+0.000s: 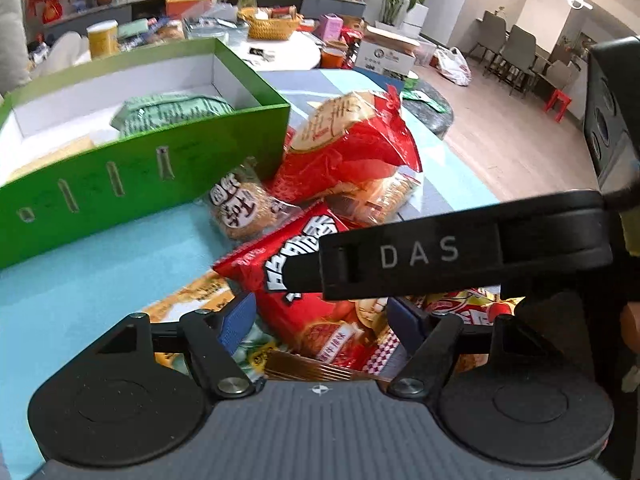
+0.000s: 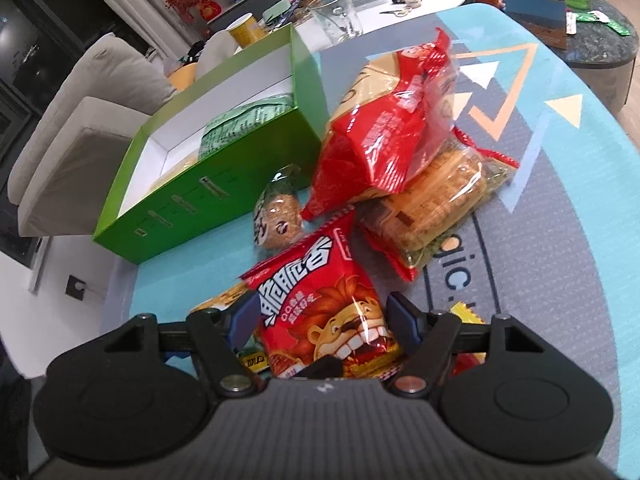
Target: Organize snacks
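Both grippers are down over the snack pile on the mat. Right gripper has its blue fingers either side of the red lion packet; they sit close against its edges, but whether they actually pinch it, I cannot tell. In the left view, the right gripper's black finger marked DAS reaches across the same packet.

Left gripper stands roughly half open, its pads straddling the packet's lower end with gaps showing on both sides, so nothing is held there. An orange packet peeks out underneath at the left.

Beyond the lion packet lies a round cookie pack, just beside the green box. To its right, a big red bag leans on top of a cracker pack. A small yellow wrapper lies near the right gripper's right finger.

The box is open, sitting at the mat's left edge, and already has a green packet inside at the far end, with something yellow nearer
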Tool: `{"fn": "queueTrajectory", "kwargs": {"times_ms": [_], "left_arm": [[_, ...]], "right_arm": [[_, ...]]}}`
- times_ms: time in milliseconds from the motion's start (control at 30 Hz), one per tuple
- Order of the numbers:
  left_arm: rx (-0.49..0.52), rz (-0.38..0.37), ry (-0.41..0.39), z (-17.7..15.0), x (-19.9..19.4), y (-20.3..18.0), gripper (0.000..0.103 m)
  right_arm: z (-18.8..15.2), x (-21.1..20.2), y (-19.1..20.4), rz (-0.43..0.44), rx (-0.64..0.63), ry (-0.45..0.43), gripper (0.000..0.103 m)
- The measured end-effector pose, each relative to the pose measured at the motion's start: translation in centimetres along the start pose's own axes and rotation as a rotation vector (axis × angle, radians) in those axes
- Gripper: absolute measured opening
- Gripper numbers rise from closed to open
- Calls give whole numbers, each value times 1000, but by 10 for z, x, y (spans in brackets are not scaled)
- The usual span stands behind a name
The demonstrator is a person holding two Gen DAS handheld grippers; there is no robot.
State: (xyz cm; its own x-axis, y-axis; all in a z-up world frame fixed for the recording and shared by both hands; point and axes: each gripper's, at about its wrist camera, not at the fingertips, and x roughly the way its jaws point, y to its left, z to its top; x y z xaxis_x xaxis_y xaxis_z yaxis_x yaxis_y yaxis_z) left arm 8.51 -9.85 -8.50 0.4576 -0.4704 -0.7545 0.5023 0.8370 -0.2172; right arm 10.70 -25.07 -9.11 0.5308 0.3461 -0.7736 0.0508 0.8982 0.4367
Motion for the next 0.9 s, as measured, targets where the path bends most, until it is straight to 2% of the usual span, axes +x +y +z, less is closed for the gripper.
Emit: {"fn": "queueTrajectory", "kwargs": {"times_ms": [133,233,500,633,900], "left_arm": [[44,17,18,1,5,-7,69],[41,23,19,2,9,-8,70],[29,-6,-33,-3,4,-5,70],[42,-3,-90,-1,-11,-10,70],[98,50,-223,7,-48,-15,68]], "right_arm": [[0,-3,-4,-15,3,-11,52],[-1,-2,-6,-17,-5,-2,40],[-4,-7,3,-55,-40,-27,38],[-3,-18,9,-47,-44,-55,38],[0,-45,29,17,-68,-134,38]]}}
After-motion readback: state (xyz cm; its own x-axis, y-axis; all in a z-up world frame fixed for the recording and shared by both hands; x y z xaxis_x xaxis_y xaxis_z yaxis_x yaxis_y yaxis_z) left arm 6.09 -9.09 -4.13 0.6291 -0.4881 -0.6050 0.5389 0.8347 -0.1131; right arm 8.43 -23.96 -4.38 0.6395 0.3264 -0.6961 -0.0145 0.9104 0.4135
